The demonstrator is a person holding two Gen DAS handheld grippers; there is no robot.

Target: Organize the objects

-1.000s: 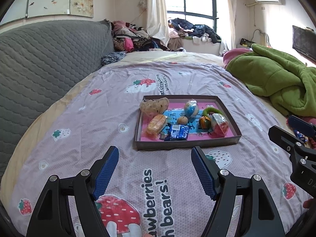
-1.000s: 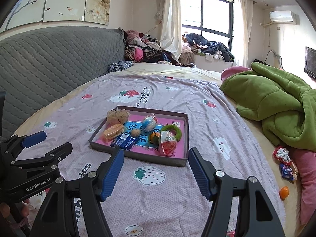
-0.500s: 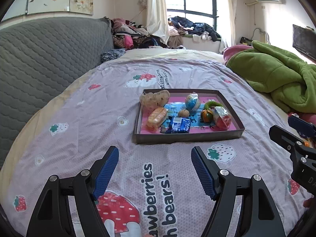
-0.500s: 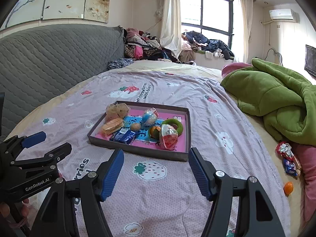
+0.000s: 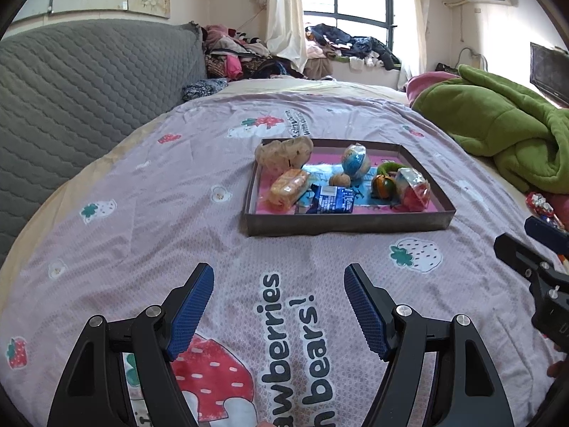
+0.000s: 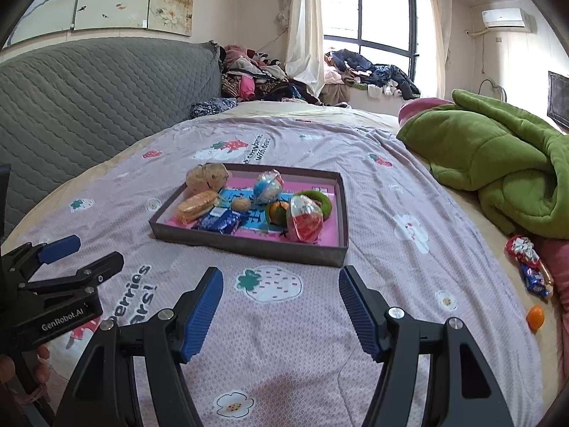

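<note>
A shallow dark tray (image 5: 348, 223) with a pink floor lies on the bed ahead of both grippers; it also shows in the right wrist view (image 6: 249, 245). In it lie a bread pack (image 5: 288, 188), a blue snack pack (image 5: 332, 199), a walnut (image 5: 339, 179), a blue ball in wrap (image 5: 355, 162), an orange fruit (image 5: 383, 185), a red wrapped toy (image 6: 306, 217), a green ring (image 6: 320, 197) and a bag of cookies (image 5: 284, 151). My left gripper (image 5: 279, 277) is open and empty above the sheet. My right gripper (image 6: 281, 281) is open and empty, short of the tray.
Loose candy packs (image 6: 528, 263) and a small orange fruit (image 6: 535, 317) lie at the bed's right edge. A green blanket (image 6: 498, 163) is heaped at the right. A grey quilted headboard (image 5: 71, 106) runs along the left. Clothes are piled under the window (image 6: 355, 67).
Both grippers have moved closer to the tray, which now looks larger and lower in both views. Both stay open and empty.
</note>
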